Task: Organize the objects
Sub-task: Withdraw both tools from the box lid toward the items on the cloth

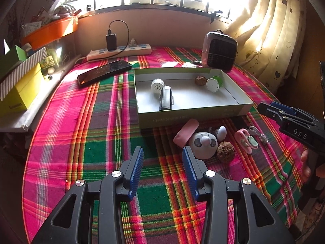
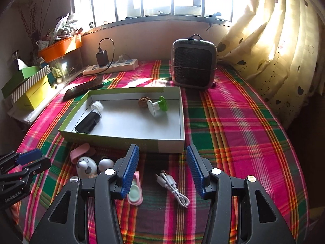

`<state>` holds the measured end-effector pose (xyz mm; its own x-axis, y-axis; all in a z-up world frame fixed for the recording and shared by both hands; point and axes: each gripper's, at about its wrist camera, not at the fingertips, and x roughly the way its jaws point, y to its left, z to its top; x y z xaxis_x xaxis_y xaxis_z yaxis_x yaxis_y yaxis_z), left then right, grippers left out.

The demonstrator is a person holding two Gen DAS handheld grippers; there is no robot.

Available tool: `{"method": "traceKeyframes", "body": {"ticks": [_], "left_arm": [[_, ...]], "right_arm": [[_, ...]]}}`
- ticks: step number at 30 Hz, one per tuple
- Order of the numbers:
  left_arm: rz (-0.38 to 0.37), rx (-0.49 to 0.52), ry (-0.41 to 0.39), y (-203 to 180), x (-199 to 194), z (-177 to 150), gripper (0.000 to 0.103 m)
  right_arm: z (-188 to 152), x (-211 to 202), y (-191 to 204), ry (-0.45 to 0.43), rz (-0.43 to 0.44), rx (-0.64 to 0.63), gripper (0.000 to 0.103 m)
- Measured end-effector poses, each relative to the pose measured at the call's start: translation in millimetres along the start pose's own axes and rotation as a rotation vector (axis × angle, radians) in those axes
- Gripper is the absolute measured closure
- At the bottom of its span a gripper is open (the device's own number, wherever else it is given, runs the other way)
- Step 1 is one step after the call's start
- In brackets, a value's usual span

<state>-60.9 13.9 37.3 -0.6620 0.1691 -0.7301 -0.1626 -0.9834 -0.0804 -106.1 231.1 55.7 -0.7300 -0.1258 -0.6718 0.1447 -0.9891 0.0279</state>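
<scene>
A: Box [image 2: 113, 140] first, the shallow green-sided one, sitting mid-worktop on the plaid cloth [image 2: 233, 134]; behind it the grey fan heater [image 2: 193, 65] stands upright, with the dark phone [image 1: 104, 72] lying flat off the box's left corner.

B: Inside the box, a black block [image 2: 87, 125] lies beside a white-capped bottle [image 2: 97, 107] at the left; a green-and-white spool [image 2: 157, 104] touches a brown nut [image 2: 143, 101] toward the back.

A: Loose items cluster in front of the box; a pink case [image 1: 185, 132], a round white panda gadget [image 1: 203, 145], a second brown nut [image 1: 225, 152], a pink clip [image 1: 246, 140], a coiled white cable [image 2: 172, 185].

B: Left tool [image 1: 162, 170] hovers, fingers spread, nothing between them; right tool [image 2: 162, 170] likewise spread and empty, cable on the cloth below its gap.
</scene>
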Motion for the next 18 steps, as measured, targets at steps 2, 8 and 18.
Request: {"method": "traceKeyframes", "body": {"ticks": [2, 8, 18], "left_arm": [[-0.016, -0.006, 0.008, 0, -1, -5, 0.065], [-0.047, -0.028, 0.005, 3, -4, -13, 0.065], [-0.102, -0.021, 0.017, 5, 5, -19, 0.065]], "right_arm": [[-5, -4, -5, -0.001, -0.007, 0.009, 0.053], [-20, -10, -14, 0.024, -0.037, -0.001, 0.053], [-38, -7, -19, 0.065, -0.078, 0.014, 0.053]]}}
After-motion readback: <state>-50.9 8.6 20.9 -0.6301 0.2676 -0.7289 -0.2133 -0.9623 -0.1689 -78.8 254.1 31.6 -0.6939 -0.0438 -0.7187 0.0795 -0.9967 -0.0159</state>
